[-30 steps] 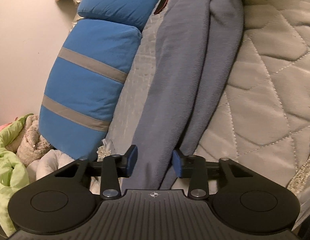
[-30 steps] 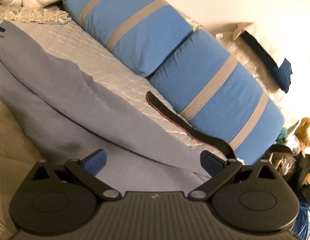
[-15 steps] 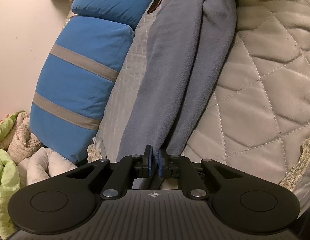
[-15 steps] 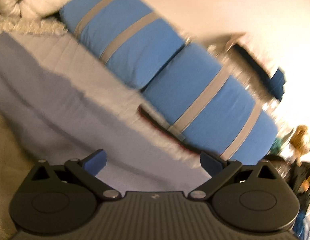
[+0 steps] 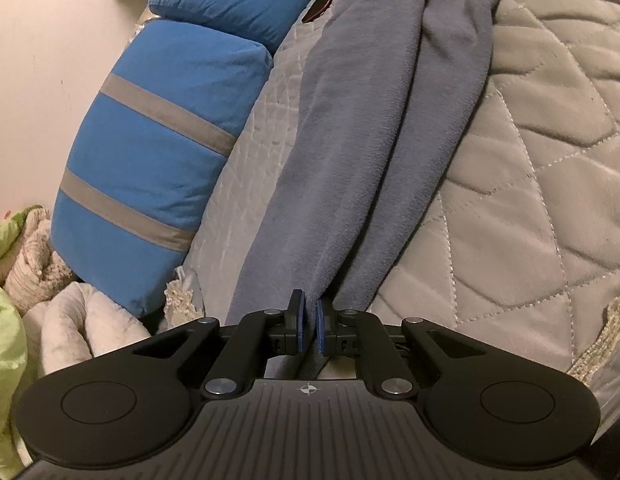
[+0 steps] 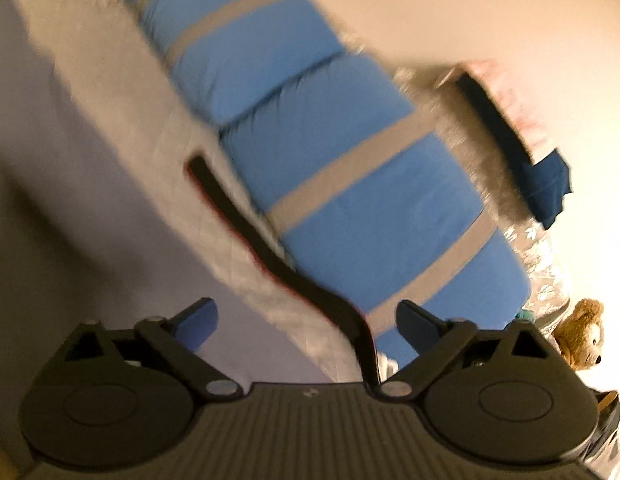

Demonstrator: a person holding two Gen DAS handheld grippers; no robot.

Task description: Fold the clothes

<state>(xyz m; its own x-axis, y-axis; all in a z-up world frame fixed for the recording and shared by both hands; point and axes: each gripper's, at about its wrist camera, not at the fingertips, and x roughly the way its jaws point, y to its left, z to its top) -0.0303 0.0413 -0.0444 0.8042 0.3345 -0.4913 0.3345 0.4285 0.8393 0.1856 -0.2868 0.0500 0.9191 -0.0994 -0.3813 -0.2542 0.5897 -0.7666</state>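
Note:
A grey-blue fleece garment (image 5: pixel 350 152) lies in long folds on the quilted bed, running away from me. My left gripper (image 5: pixel 309 326) is shut on its near end, the cloth pinched between the blue pads. In the blurred right wrist view the same garment (image 6: pixel 38 184) fills the left side. My right gripper (image 6: pixel 306 324) is open and empty, above the bed near a black strap (image 6: pixel 270 256).
Two blue pillows with grey stripes (image 5: pixel 158 152) lie along the wall, also in the right wrist view (image 6: pixel 350 184). A beige quilted cover (image 5: pixel 530 200) spreads right. Light blankets and a green cloth (image 5: pixel 6 336) pile at left. A teddy bear (image 6: pixel 582 332) sits at right.
My left gripper closed on the garment's near end and has kept its hold. My right gripper stayed open and swung to the right, blurring its view.

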